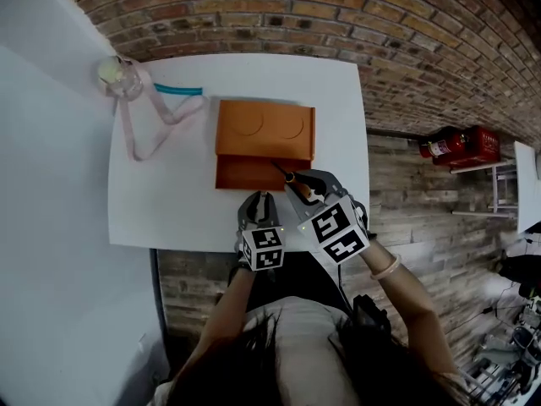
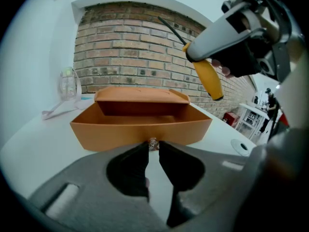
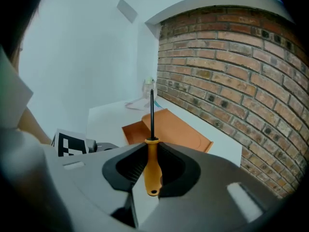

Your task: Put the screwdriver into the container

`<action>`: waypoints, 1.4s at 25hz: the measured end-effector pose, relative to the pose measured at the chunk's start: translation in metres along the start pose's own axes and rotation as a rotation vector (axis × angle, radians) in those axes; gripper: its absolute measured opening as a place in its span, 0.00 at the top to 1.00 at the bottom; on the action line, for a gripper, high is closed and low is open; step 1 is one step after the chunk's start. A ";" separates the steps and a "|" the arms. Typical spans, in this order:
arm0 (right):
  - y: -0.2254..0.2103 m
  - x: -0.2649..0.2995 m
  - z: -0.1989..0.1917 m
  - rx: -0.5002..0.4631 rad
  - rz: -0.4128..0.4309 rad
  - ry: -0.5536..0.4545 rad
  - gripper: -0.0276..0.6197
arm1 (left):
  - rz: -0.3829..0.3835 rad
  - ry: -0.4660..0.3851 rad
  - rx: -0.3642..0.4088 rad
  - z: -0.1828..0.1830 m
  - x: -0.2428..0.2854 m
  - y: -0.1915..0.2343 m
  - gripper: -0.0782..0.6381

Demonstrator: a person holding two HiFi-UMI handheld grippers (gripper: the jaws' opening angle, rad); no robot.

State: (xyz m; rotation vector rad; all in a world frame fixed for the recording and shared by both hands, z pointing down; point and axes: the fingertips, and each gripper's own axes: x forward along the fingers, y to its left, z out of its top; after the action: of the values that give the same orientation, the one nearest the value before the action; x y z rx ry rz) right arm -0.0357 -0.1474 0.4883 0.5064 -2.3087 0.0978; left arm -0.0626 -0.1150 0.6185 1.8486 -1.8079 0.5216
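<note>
The screwdriver (image 3: 153, 170) is held by its orange handle between the closed jaws of the right gripper (image 3: 151, 146), its black shaft pointed away from the camera. Beyond the shaft, the orange container (image 3: 169, 127) is seen on a white table (image 3: 111, 112) set against a brick wall (image 3: 222, 66). A marker cube (image 3: 70, 145) (black squares on white) is visible at lower left.
</note>
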 end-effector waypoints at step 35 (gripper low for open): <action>0.017 0.106 -0.039 -0.335 0.179 0.368 0.84 | -0.023 -0.003 -0.011 0.000 0.000 -0.001 0.80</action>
State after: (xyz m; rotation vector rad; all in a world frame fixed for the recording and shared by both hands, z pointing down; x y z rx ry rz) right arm -0.0839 -0.1582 0.5918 0.0989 -1.9506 -0.1016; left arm -0.0618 -0.1150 0.6183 1.8613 -1.7861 0.4992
